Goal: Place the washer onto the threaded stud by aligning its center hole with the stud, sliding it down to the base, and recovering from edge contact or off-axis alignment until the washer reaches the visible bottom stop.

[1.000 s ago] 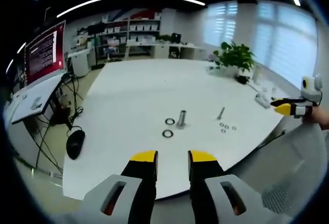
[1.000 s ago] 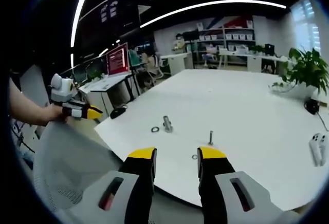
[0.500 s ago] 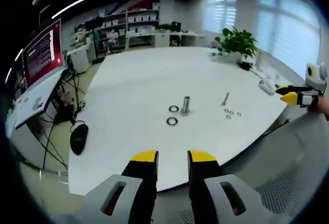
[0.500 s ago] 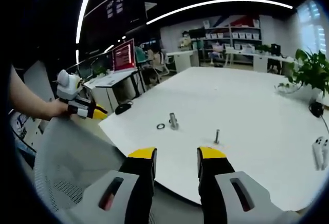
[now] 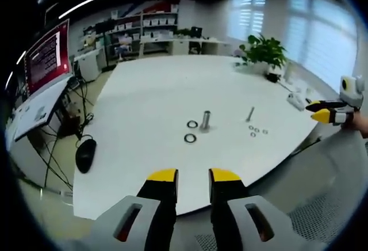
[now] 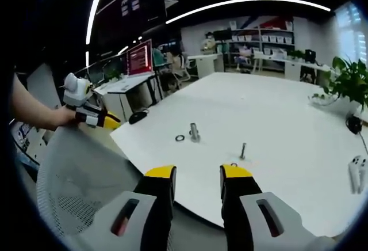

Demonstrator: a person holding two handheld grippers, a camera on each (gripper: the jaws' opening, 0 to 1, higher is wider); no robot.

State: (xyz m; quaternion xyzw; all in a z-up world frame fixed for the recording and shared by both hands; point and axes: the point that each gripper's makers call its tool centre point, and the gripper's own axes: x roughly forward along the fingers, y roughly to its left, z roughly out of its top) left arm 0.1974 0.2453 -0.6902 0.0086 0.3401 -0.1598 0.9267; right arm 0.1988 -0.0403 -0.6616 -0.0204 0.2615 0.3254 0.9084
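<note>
Washers [image 5: 257,130]: a few tiny metal rings lie loose on the white table [image 5: 149,101], just beside the stud [image 5: 250,113], a thin upright metal pin. In the right gripper view the stud [image 6: 242,150] stands just past the right gripper [image 6: 198,174], and those rings are mostly hidden behind its tips, with only a speck showing. Left of the stud there's a fatter shiny cylinder [image 5: 205,120] with two larger dark rings [image 5: 190,132] flat next to it. Too small to make out any threads.

Both grippers are off the table edge, well apart from the parts, jaws parted with nothing between them. The left gripper [image 5: 192,175] has yellow tips on black fingers and grey bodies, cut off at the bottom. A grey mesh chair back [image 6: 75,187] sits below the table edge, and a black mouse [image 5: 84,154] lies by the left edge.
</note>
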